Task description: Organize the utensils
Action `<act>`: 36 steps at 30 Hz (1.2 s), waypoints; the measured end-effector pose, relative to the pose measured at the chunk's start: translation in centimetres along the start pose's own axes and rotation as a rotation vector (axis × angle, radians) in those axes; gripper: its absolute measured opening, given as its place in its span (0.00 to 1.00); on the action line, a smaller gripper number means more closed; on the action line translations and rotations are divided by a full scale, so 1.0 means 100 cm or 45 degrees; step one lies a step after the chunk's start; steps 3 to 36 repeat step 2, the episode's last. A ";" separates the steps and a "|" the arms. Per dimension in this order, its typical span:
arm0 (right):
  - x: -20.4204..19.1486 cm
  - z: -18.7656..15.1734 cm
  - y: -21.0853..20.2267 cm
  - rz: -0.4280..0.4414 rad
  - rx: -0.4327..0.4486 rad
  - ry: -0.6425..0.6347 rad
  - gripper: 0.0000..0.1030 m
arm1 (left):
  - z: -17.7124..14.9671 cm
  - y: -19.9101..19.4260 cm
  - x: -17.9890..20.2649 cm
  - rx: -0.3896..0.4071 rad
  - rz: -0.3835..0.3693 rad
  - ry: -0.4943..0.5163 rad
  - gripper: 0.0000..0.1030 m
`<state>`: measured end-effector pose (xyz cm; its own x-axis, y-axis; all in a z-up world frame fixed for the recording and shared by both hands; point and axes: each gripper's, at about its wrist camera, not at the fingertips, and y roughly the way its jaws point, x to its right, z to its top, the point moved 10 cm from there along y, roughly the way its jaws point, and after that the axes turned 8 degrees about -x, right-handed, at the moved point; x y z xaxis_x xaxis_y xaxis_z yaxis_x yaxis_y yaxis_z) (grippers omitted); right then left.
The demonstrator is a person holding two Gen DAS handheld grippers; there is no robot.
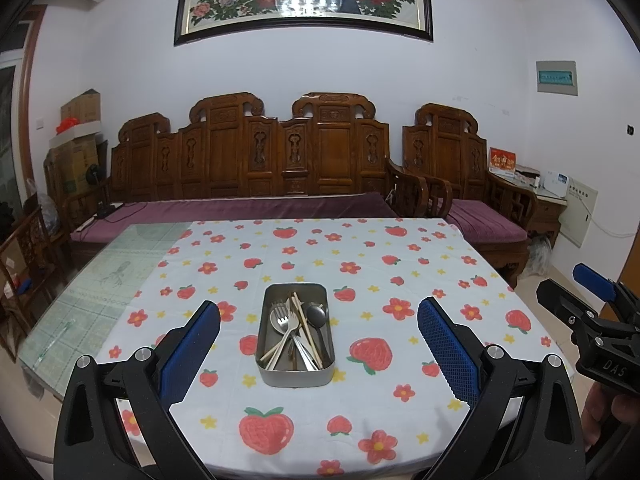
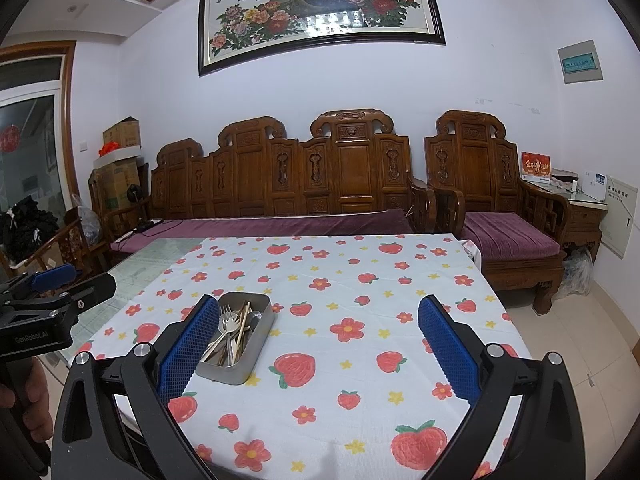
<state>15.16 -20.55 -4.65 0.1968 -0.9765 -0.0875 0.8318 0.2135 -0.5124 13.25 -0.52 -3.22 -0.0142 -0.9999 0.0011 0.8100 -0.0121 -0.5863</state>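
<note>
utensils (image 1: 297, 330) jumbled — in metal tin (image 1: 297, 374)

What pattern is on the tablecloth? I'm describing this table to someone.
White tablecloth printed with red strawberries, red flowers and small yellow stars; clearest in the left wrist view.

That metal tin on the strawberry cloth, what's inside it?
The metal tin holds a loose heap: forks, a dark spoon and pale chopsticks, crossing one another. The tin's floor and anything beneath the pile are covered, so an exact count isn't possible.
</note>
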 end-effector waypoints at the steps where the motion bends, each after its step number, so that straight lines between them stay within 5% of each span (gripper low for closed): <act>1: 0.000 0.000 0.000 0.001 -0.001 0.001 0.97 | -0.001 0.000 -0.001 0.002 0.001 0.001 0.93; 36: 0.000 0.000 0.000 0.001 0.000 0.001 0.97 | 0.000 0.000 0.000 0.003 0.001 0.003 0.92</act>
